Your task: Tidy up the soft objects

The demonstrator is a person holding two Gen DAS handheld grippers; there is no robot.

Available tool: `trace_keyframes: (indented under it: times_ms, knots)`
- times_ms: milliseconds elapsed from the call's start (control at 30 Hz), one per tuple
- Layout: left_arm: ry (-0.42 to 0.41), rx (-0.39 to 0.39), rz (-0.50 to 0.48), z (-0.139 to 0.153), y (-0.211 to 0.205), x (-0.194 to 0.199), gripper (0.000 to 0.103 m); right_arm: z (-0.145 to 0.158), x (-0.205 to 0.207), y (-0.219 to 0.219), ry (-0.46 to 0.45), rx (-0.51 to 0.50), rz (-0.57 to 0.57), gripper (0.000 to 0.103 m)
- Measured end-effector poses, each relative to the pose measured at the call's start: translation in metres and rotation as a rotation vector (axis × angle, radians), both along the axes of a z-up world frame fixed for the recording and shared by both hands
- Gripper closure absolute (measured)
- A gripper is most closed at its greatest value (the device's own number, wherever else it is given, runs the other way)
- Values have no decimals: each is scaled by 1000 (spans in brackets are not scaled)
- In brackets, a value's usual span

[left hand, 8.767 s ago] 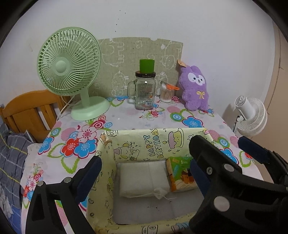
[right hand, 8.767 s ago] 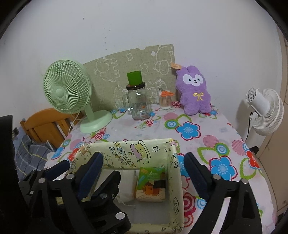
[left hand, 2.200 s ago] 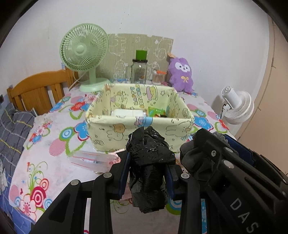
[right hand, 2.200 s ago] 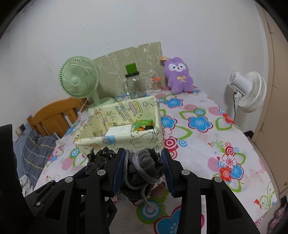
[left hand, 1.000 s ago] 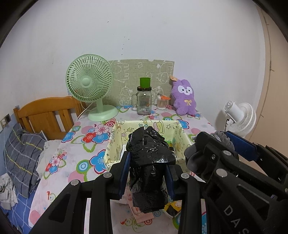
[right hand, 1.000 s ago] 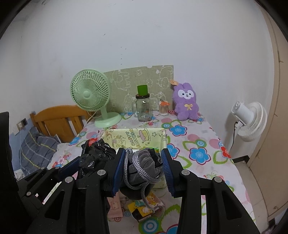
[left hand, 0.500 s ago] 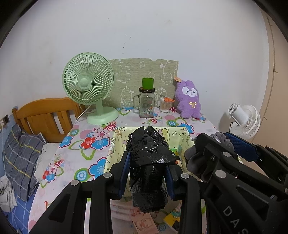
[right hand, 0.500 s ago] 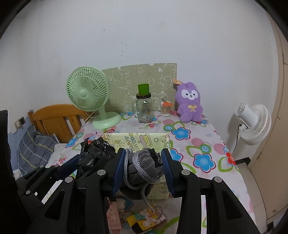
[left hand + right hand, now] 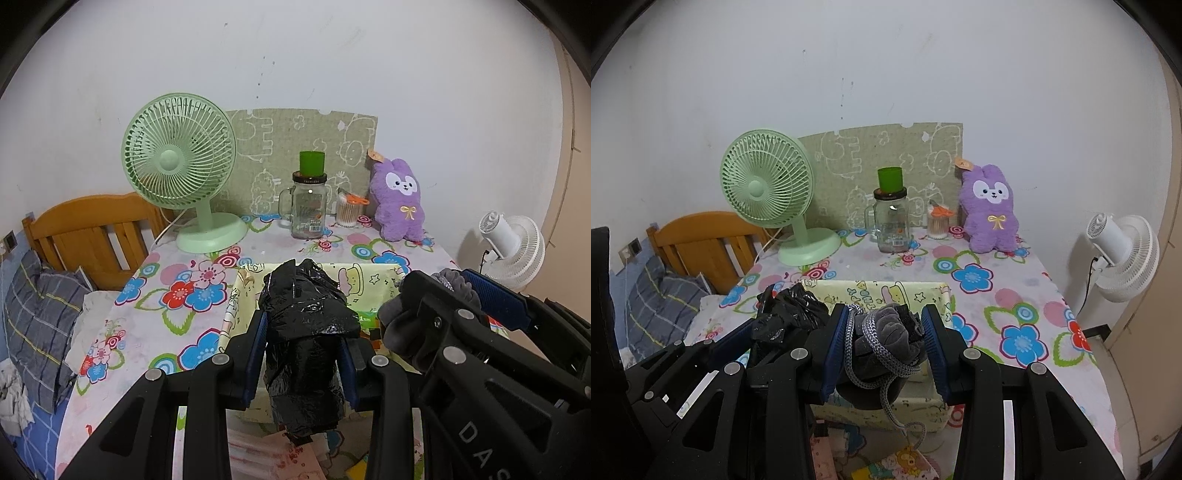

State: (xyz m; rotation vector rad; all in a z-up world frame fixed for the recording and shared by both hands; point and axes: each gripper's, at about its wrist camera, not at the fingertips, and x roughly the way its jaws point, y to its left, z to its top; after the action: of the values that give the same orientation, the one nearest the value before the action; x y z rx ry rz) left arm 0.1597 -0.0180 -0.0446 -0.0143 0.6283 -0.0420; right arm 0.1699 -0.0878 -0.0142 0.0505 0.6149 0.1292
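Observation:
My left gripper [image 9: 303, 360] is shut on a crumpled black plastic bag [image 9: 306, 332] and holds it above the near edge of the yellow cartoon-print fabric box [image 9: 236, 306]. My right gripper [image 9: 886, 345] is shut on a grey drawstring pouch [image 9: 886, 338] with a braided cord hanging down, also above the box [image 9: 905, 290]. The two grippers are side by side; the bag shows in the right wrist view [image 9: 790, 314] and the pouch in the left wrist view [image 9: 410, 317]. A green packet [image 9: 367, 319] lies inside the box, mostly hidden.
On the floral tablecloth [image 9: 177, 295] stand a green fan [image 9: 181, 177], a glass jar with a green cup [image 9: 308, 210], a cotton-swab jar [image 9: 349, 210] and a purple plush [image 9: 400, 201]. Flat printed packets [image 9: 905, 463] lie near me. A wooden chair [image 9: 88, 229] is left, a white fan [image 9: 513, 247] right.
Both grippers, still holding the bag and the pouch, have moved forward and lower toward the box. The box and the back-row objects look larger and closer.

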Motion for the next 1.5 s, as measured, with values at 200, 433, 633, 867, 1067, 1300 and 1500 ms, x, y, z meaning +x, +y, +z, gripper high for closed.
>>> trace_keyframes:
  times_ms: [200,433,633,867,1067,1300,1500]
  knots:
    - [25,-3,2,-8,1,15,67,-9,14,1,14,7,5,58]
    - [39,8,15,-17,2,30,67,-21,29,1,32,15,3,58]
    - [71,2,16,-27,5,43,63,-33,44,2,59,29,7,58]
    - [107,-12,29,-38,14,54,37,-44,57,10,86,38,34,58]
    - [126,6,20,-43,14,58,30,-53,67,12,101,42,47,58]
    - [146,11,15,-48,13,64,30,-62,76,12,120,49,59,58]
    - [149,-2,-4,-48,14,64,26,-68,83,13,146,85,89,38]
